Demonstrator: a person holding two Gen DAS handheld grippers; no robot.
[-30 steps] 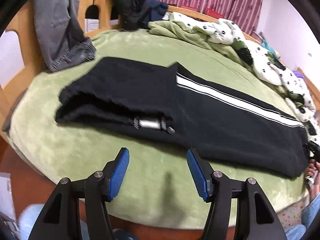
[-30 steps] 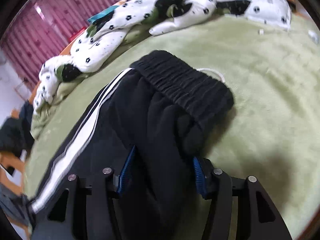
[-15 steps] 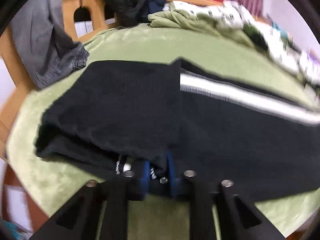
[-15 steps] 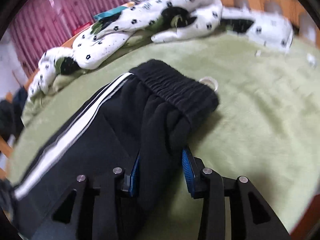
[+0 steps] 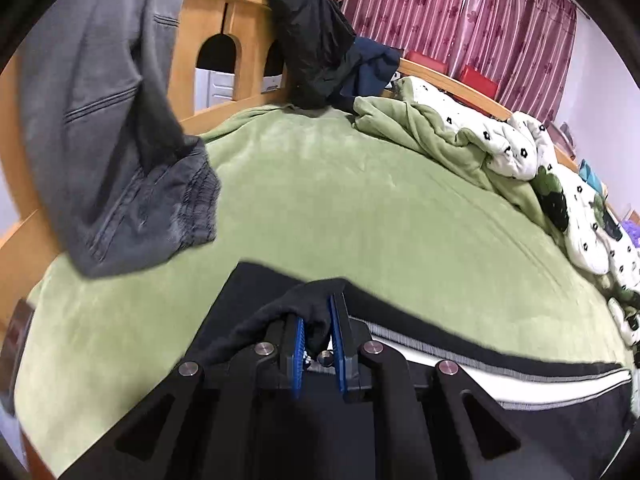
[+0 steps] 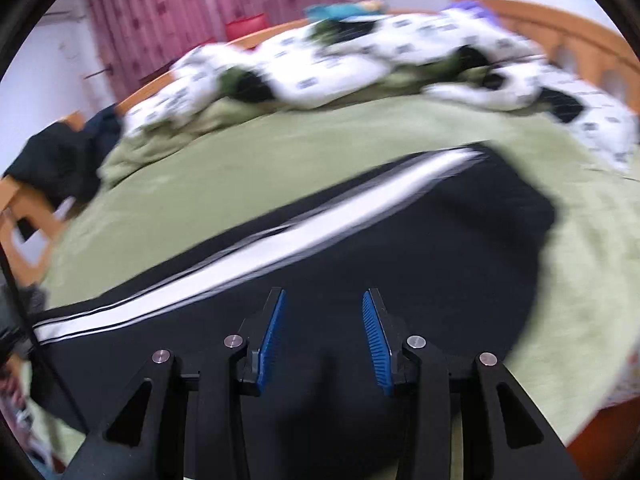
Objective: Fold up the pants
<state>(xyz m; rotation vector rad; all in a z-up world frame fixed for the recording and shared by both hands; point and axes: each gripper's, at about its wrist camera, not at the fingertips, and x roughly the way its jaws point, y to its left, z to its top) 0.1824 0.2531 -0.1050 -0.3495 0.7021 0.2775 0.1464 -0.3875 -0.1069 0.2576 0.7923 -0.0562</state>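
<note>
Black track pants with white side stripe flat on green fleece bedspread. Grey trousers hang over wooden footboard, left. Black jacket on footboard behind. Spotted white quilt along far right edge.

A wooden bed frame with arched cut-outs carries a green blanket. Pink patterned curtains hang along the far wall. A white spotted quilt lies bunched at the bed's far edge, and grey trousers drape over the frame.
</note>
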